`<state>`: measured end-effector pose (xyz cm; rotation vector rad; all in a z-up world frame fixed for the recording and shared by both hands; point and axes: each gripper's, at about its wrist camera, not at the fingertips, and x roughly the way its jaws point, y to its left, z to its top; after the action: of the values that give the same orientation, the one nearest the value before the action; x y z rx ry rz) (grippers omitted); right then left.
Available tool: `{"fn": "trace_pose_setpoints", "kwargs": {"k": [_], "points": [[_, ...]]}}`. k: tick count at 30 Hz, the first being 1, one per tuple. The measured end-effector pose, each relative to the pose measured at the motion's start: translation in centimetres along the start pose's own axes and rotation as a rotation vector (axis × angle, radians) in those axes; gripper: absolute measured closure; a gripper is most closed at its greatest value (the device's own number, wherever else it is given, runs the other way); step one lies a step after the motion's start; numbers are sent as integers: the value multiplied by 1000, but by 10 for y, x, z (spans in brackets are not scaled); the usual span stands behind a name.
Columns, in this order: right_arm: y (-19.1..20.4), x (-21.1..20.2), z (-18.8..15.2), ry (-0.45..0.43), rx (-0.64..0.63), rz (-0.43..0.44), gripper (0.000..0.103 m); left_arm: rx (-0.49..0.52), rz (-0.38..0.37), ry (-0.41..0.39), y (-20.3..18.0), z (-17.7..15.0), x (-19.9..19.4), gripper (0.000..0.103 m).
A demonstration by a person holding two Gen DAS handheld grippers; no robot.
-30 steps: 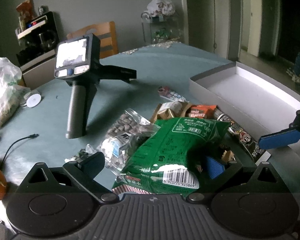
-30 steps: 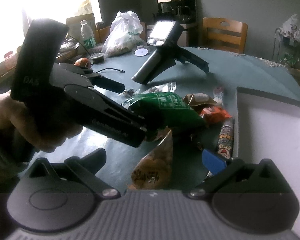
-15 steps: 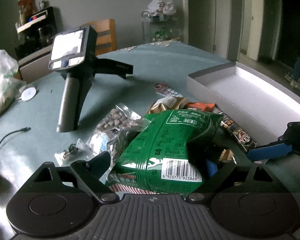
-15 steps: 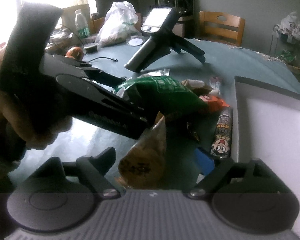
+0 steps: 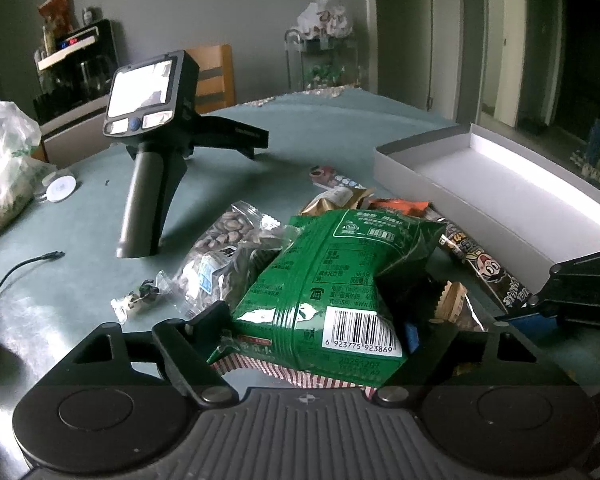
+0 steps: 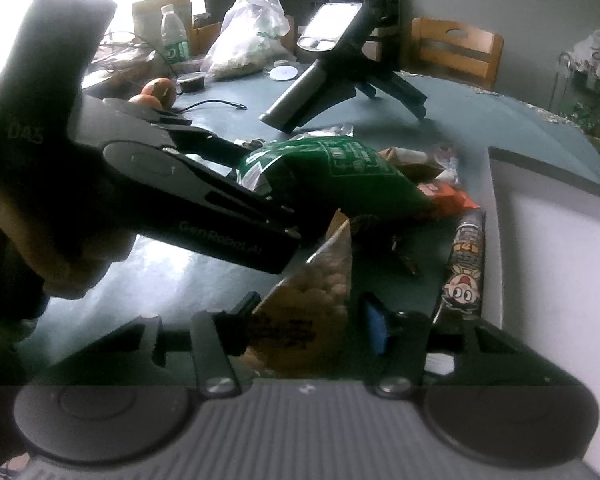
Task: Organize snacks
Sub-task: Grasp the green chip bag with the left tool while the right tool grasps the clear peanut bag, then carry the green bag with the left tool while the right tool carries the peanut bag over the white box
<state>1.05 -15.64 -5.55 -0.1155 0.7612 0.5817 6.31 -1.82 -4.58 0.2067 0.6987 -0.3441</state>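
My left gripper [image 5: 312,322] is shut on a green snack bag [image 5: 340,280] with a barcode and holds it above the pile of snacks. The bag also shows in the right wrist view [image 6: 332,172], held by the left gripper [image 6: 256,200]. My right gripper [image 6: 308,316] is shut on a tan, partly clear snack pouch [image 6: 312,296]. A corner of that pouch [image 5: 452,304] and the right gripper's fingers [image 5: 580,284] show at the right of the left wrist view. A white open box [image 5: 500,184] lies to the right.
On the green table [image 5: 80,280] lie a clear bag of nuts [image 5: 224,256], a long cartoon-print stick pack [image 6: 464,268], an orange packet [image 6: 444,196] and small wrapped candies [image 5: 140,300]. A spare handheld gripper [image 5: 152,152] stands behind. A cable, oranges [image 6: 156,92] and plastic bags lie at the left.
My left gripper has closed in on the green bag and lifted it nearer. My right gripper has closed on the tan pouch and drawn it up close.
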Motion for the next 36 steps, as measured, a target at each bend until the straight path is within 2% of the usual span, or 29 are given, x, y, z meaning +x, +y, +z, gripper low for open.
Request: {"fn": "trace_pose_setpoints", "kwargs": {"k": [2, 4, 11, 26, 36], "points": [[0, -1, 0, -3, 9, 15, 57, 0, -2, -7, 1, -2, -1, 24], [0, -1, 0, -5, 15, 24, 58, -7, -11, -15, 2, -3, -3, 29], [-3, -2, -3, -23, 31, 39, 62, -18, 3, -28, 4, -6, -8, 31], [-2, -17, 0, -67, 39, 47, 63, -72, 12, -66, 23, -15, -36, 32], [-1, -30, 1, -96, 34, 37, 63, -89, 31, -76, 17, -12, -44, 32]]}}
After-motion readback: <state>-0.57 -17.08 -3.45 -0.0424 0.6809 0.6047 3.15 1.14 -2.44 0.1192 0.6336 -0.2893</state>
